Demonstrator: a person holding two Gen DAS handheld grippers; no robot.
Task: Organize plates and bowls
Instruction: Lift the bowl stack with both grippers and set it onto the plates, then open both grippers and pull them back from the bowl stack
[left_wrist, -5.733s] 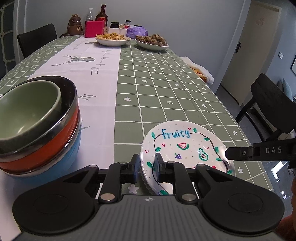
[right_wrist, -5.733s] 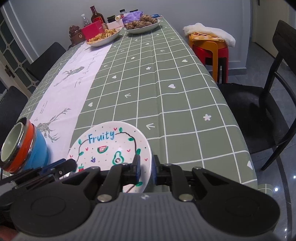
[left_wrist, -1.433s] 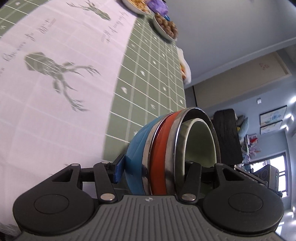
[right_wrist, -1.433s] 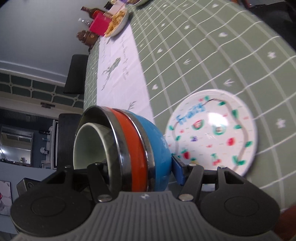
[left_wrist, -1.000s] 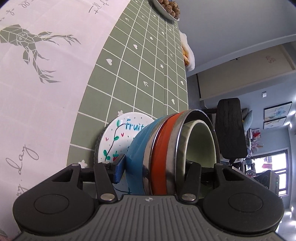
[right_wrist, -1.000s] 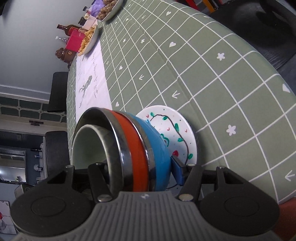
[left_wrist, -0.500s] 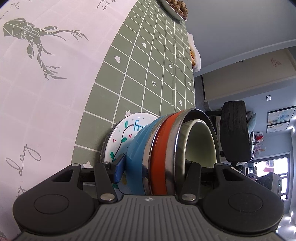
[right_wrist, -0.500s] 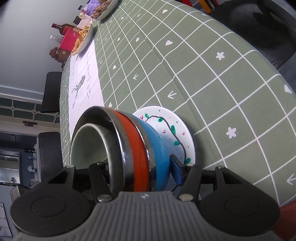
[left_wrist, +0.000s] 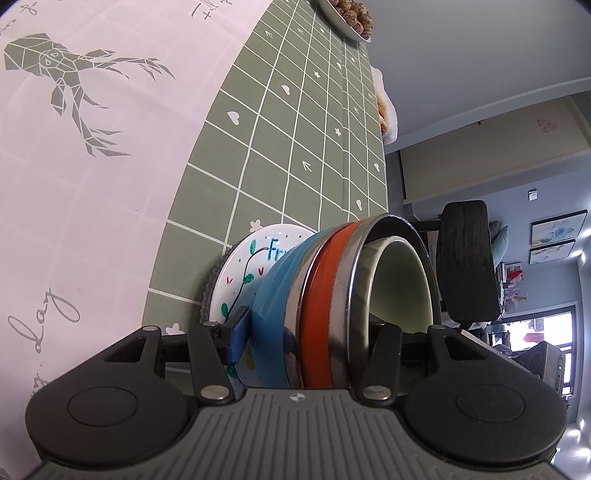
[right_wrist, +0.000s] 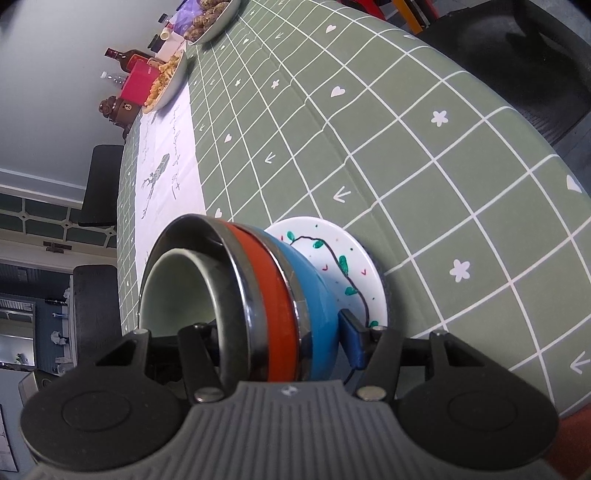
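A nested stack of bowls (left_wrist: 317, 288), blue outside, orange in the middle and pale green inside, is pinched at its rim from both sides. My left gripper (left_wrist: 310, 332) is shut on one side of it, one finger under the blue bowl and one inside the green bowl. On the opposite side my right gripper (right_wrist: 277, 339) is shut on the stack (right_wrist: 273, 291) the same way. The blue base sits at or just above the white "Fruity" plate (left_wrist: 240, 269) (right_wrist: 332, 251) on the green checked tablecloth; contact is hidden.
Two dishes of food (right_wrist: 210, 18) (right_wrist: 166, 79), a bottle (right_wrist: 125, 55) and a red box (right_wrist: 138, 83) stand at the table's far end. Black chairs (left_wrist: 465, 258) (right_wrist: 99, 184) flank the table. The table edge (right_wrist: 554, 155) runs close to the plate.
Earlier both grippers were at the plate with the bowls apart on the runner. Now both hold the stack over the plate. In the last second it covers slightly more of the plate.
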